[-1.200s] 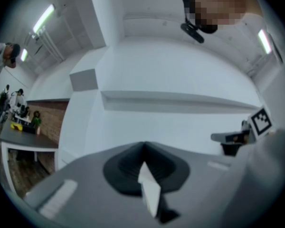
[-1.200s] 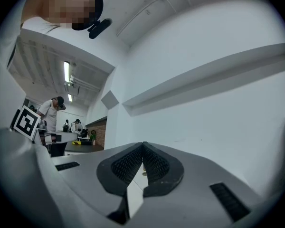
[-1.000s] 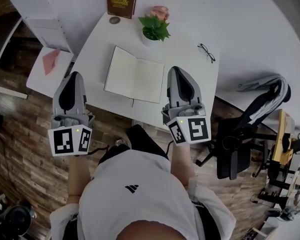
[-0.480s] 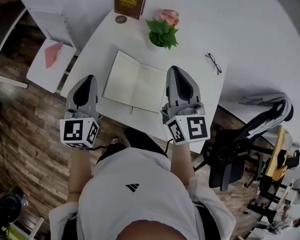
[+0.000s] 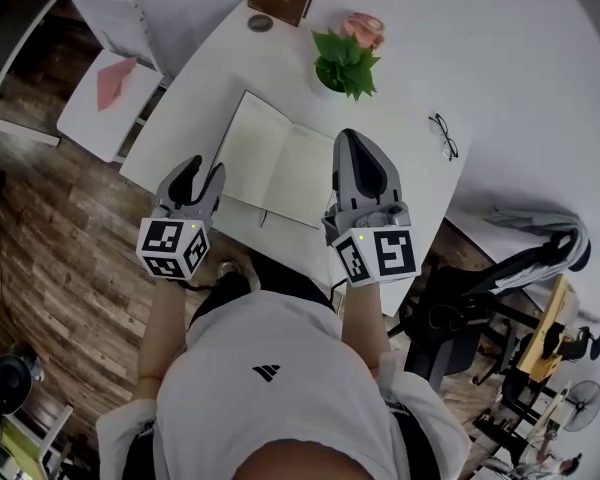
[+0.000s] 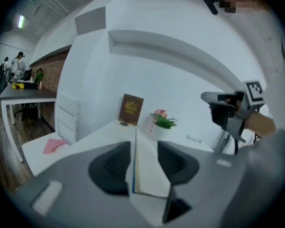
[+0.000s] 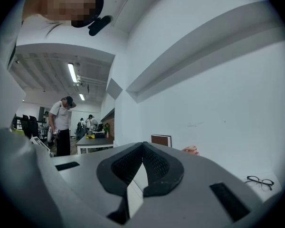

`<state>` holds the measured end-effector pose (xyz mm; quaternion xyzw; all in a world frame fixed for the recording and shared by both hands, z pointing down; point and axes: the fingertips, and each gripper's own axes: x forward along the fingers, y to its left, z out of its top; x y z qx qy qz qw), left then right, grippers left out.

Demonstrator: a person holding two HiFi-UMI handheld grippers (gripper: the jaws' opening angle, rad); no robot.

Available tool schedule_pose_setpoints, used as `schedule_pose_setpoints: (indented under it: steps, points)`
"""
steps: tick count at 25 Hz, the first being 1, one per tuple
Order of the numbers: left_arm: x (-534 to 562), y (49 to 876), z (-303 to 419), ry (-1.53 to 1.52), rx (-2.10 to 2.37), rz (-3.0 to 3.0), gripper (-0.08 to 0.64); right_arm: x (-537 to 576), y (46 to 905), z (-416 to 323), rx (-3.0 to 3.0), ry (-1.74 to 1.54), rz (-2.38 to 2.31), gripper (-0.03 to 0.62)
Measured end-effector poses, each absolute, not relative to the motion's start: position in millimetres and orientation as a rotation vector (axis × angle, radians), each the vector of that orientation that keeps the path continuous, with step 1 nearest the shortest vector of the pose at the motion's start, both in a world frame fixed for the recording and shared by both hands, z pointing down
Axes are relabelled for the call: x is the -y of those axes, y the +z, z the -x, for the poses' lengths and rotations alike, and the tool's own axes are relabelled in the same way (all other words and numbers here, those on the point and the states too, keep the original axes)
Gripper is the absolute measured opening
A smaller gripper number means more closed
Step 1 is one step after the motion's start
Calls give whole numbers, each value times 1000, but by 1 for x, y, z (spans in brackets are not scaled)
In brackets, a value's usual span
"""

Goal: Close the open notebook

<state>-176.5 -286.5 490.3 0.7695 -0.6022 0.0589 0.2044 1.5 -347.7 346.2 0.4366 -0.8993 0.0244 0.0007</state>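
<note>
Dropping in, left gripper [image 5: 204, 170] just opened wide at the notebook [image 5: 275, 163]'s left edge, nothing pinched yet. Right gripper [image 5: 350, 136] is shut, empty. Looks set to flip it.

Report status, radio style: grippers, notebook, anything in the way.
Left gripper open, jaws just been opening, nothing between, near left edge of notebook. Right gripper shut, by its right edge. It lies open, flat. Potted plant, glasses clear.
</note>
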Motion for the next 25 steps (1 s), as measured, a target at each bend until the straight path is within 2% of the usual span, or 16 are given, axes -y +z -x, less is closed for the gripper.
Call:
schedule_pose_setpoints:
  steps: [6,16,18,20,25]
  points:
    - [287,528,182,120,1649,-2000,230,356,355,0,2825,103,-1328,-3]
    - [282,573,178,110,1567,-1876,235,361,362,-2,2813,111,-1305,-3]
    - [281,574,175,114,1557,-1877,216,361,362,-4,2810,112,-1309,-3]
    - [281,572,174,128,1562,-1888,148,361,362,-6,2808,111,-1314,-3]
    - [281,553,166,134,1565,-1985,86,359,360,-11,2807,105,-1331,-3]
